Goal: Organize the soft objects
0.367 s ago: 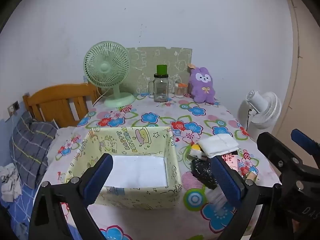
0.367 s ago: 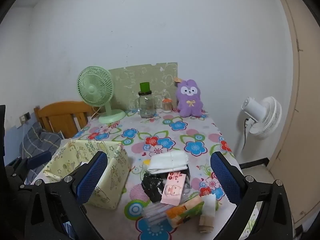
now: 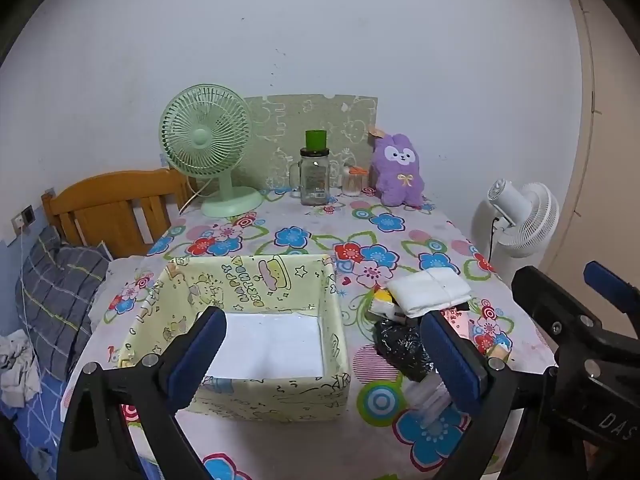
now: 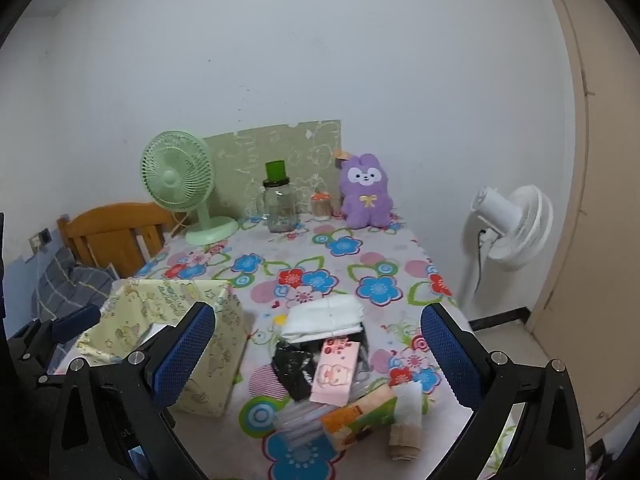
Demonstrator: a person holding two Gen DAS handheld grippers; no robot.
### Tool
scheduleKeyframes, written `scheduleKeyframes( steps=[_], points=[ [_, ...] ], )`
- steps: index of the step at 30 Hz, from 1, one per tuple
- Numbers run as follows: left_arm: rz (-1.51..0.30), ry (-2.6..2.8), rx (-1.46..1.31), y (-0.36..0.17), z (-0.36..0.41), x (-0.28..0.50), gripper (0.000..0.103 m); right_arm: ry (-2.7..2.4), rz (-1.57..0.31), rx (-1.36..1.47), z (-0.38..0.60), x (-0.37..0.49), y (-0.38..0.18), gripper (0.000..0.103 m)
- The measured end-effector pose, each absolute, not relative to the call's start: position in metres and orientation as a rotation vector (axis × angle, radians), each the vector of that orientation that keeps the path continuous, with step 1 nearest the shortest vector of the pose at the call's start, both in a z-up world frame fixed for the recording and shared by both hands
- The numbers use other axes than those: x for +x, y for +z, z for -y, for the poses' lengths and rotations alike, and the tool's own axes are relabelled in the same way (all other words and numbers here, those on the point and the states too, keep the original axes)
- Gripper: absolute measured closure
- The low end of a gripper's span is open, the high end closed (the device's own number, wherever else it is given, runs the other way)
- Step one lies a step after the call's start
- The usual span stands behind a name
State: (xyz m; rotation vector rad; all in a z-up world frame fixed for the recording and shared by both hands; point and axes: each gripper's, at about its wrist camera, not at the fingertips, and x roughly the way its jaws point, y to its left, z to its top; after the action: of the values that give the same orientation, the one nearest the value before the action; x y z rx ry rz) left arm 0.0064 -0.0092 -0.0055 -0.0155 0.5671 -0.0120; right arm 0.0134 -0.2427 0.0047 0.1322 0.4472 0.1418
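both grippers, left gripper [image 3: 322, 356] and right gripper [image 4: 318, 358], hover with fingers apart, holding nothing. the square fabric box [image 3: 256, 292], printed "happy birthday", sits left of a heap: folded white cloth [image 4: 322, 316], crinkly black bag [image 4: 294, 368], pink pack [image 4: 335, 372].

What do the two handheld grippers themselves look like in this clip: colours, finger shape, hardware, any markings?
Both match: the left gripper and right gripper have black angular frames with silver bolts, each carrying two flat fingers faced with dimpled blue pads. In the left wrist view, the right gripper's body shows pale lettering, "DAS". No cables, sleeves or hands show.
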Motion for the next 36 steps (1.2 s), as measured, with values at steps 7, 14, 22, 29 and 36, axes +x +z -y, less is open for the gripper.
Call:
scheduleKeyframes(
  steps=[7, 14, 22, 29, 36],
  points=[
    [-0.574, -0.02, -0.036, -0.008, 0.011, 0.01, 0.003, 0.153, -0.451, 0.138, 0.212, 0.008, 0.007, 0.0],
    [-0.542, 0.009, -0.015, -0.008, 0.011, 0.007, 0.0, 0.156, -0.453, 0.13, 0.205, 0.01, 0.005, 0.0],
    [-0.542, 0.007, -0.012, -0.007, 0.012, 0.006, 0.0, 0.156, -0.455, 0.128, 0.204, 0.01, 0.005, 0.0],
    [-0.546, 0.003, -0.016, -0.007, 0.011, 0.006, 0.0, 0.155, -0.455, 0.125, 0.204, 0.01, 0.006, 0.0],
    [-0.561, -0.009, -0.029, -0.005, 0.011, 0.007, 0.0, 0.155, -0.448, 0.129, 0.204, 0.008, 0.007, 0.0]
  ],
)
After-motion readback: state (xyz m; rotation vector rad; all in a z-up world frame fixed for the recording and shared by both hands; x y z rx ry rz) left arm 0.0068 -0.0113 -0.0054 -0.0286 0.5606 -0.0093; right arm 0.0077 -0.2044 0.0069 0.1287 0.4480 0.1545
